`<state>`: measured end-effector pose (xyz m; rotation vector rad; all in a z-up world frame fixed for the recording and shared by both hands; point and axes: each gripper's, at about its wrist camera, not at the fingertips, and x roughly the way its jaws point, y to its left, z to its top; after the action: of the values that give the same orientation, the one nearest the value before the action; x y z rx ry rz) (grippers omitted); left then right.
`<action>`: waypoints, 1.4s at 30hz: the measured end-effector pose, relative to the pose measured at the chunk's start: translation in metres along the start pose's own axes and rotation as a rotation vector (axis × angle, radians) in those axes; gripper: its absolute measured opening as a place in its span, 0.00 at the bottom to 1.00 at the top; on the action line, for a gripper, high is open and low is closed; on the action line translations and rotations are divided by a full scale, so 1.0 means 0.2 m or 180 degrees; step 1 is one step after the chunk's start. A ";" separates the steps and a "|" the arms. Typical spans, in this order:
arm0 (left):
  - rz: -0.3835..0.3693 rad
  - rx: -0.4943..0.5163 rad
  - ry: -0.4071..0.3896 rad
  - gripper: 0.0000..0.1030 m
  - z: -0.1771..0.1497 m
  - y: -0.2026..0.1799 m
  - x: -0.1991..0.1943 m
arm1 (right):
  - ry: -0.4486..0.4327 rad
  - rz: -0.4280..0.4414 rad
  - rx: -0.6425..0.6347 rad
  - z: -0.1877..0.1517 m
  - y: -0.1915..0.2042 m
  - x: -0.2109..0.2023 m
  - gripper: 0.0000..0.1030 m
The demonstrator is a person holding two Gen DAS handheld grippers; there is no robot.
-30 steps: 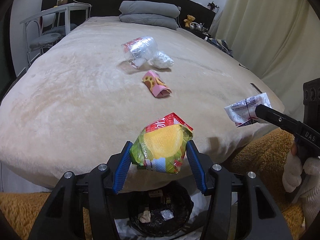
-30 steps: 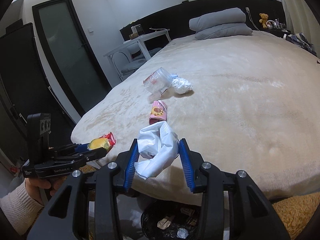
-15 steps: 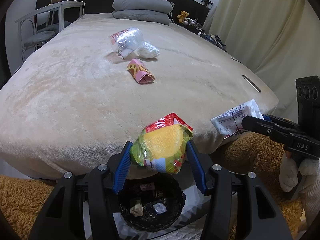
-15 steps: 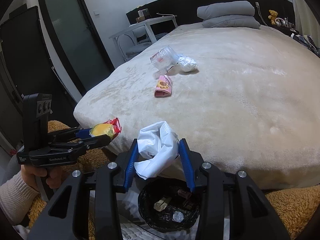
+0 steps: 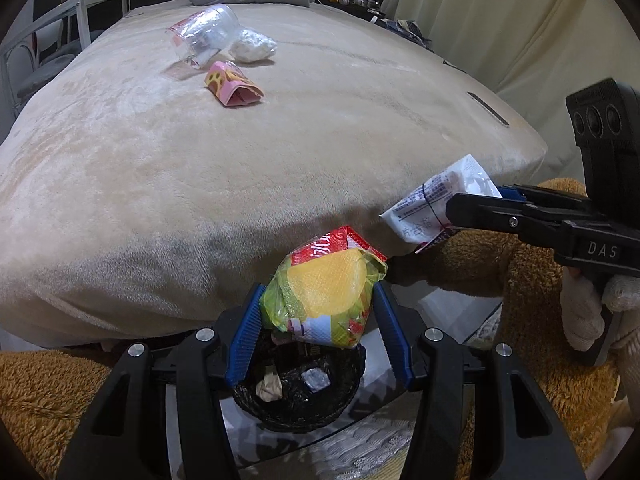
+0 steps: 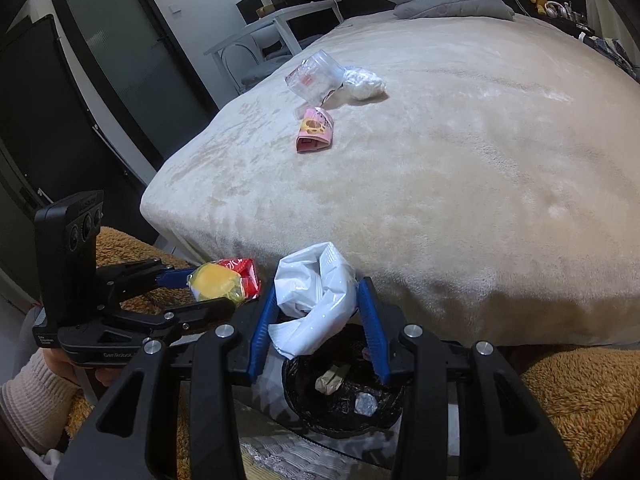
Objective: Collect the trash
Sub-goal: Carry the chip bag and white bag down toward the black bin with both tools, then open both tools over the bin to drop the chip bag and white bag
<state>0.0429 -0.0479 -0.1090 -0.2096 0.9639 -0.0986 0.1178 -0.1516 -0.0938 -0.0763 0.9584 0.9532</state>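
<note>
Bed (image 5: 280, 140) | bin (image 5: 344, 400) rim half-hidden by chip bag (image 5: 328, 292), jaws

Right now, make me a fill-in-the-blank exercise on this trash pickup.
1. The left gripper is shut on a yellow and green ____ bag.
2. The right gripper holds a white ____.
3. Both hang above the black-lined ____.
4. The pink wrapper, the clear cup and a white wad lie on the ____.

Missing words: snack; wrapper; bin; bed

Yellow-green-red snack bag (image 5: 326, 294), white wrapper (image 6: 316, 292), pink paw-print packet (image 5: 232, 88), beige blanket (image 5: 320, 128), black bin liner (image 5: 296, 396)
</note>
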 end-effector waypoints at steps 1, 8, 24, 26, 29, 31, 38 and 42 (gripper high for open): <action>0.0004 0.0022 0.0042 0.52 -0.01 -0.01 0.01 | 0.0065 -0.0044 0.0014 0.00 0.00 0.02 0.41; 0.0109 0.0065 0.0484 0.52 -0.06 -0.03 0.15 | 0.0524 0.0060 0.0323 -0.04 -0.06 0.17 0.41; 0.0190 0.0095 0.1239 0.54 -0.14 -0.04 0.39 | 0.1329 -0.0051 0.0602 -0.13 -0.09 0.48 0.42; 0.0218 0.0125 0.1305 0.59 -0.15 -0.05 0.41 | 0.1364 -0.0056 0.0633 -0.13 -0.09 0.50 0.43; 0.0230 0.0172 0.1321 0.70 -0.16 -0.06 0.40 | 0.1338 -0.0045 0.0688 -0.14 -0.10 0.49 0.51; 0.0236 0.0194 0.1282 0.70 -0.16 -0.07 0.40 | 0.1323 -0.0038 0.0709 -0.14 -0.10 0.49 0.54; 0.0278 0.0124 0.1209 0.72 -0.15 -0.04 0.36 | 0.1258 0.0009 0.0752 -0.13 -0.10 0.48 0.54; 0.0277 0.0139 0.1189 0.72 -0.13 -0.04 0.36 | 0.1202 0.0066 0.0816 -0.12 -0.13 0.45 0.54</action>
<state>0.0626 -0.0727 -0.1800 -0.1097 1.3400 -0.0801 0.1404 -0.1194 -0.1826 -0.0300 1.4258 0.8425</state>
